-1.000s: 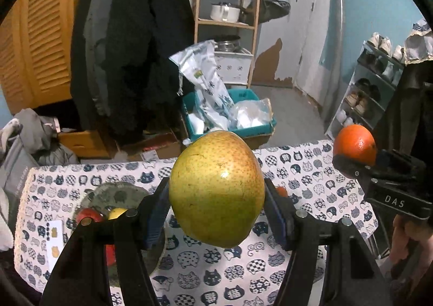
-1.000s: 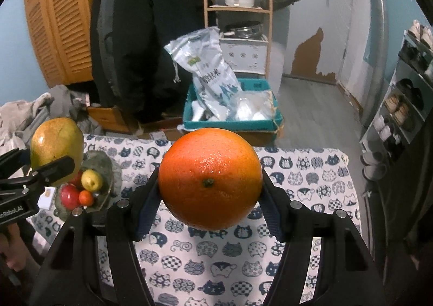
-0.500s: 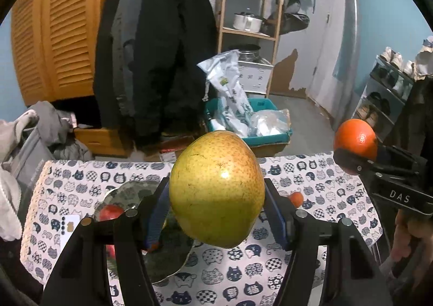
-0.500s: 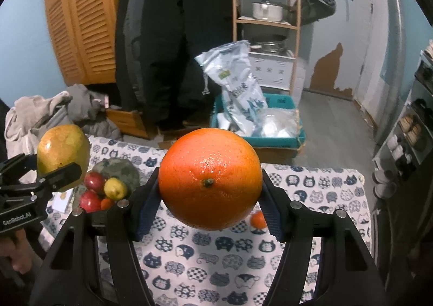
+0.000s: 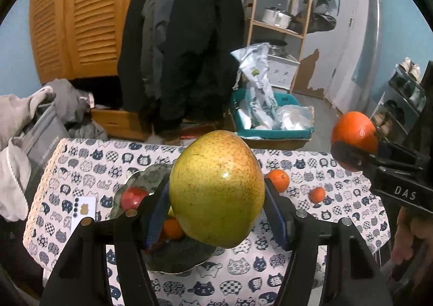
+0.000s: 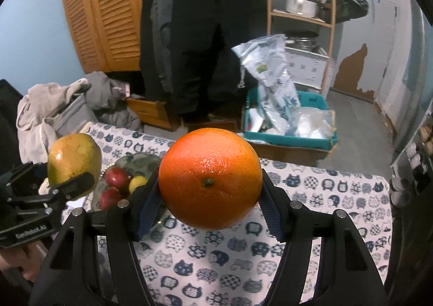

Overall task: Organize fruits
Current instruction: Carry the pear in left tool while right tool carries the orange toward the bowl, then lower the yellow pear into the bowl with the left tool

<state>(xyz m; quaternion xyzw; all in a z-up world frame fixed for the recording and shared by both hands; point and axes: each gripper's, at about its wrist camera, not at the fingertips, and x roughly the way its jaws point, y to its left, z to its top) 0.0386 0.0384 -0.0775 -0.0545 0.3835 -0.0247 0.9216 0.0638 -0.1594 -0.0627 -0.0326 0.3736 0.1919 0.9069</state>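
while claws (image 5: pixel 216 214) grip pear (image 5: pixel 216 186), orange (image 6: pixel 209 178).

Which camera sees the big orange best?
The right wrist camera. There the orange sits in the middle, whole and close, clamped in the right gripper. The left wrist camera shows the orange only small at the right edge, partly hidden by a finger.
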